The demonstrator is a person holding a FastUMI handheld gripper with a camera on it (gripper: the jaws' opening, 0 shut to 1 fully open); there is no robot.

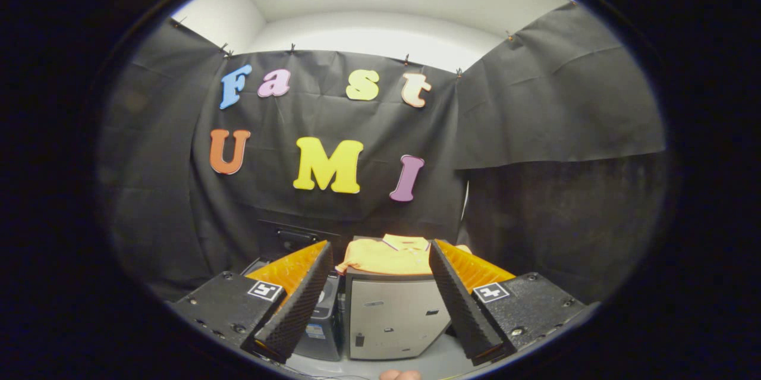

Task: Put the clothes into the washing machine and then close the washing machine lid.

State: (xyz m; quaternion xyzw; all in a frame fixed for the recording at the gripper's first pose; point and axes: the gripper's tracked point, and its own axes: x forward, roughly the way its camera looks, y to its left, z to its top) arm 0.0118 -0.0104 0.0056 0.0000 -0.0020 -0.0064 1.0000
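A folded yellow shirt [386, 258] lies on top of a light grey cabinet [389, 314], beyond my fingers and framed in the gap between them. My gripper [380, 246] is open, held well back from the shirt with nothing between its fingers. Left of the cabinet stands a dark washing machine [324, 326], mostly hidden behind my left finger [297, 302]. A dark panel with a handle [294, 236] rises behind it against the wall; I cannot tell whether that is its raised lid.
Black cloth walls close the booth at the back and on both sides. The cabinet and machine stand on a pale floor [428, 362]. A person's fingertips [399, 375] show just below the gripper.
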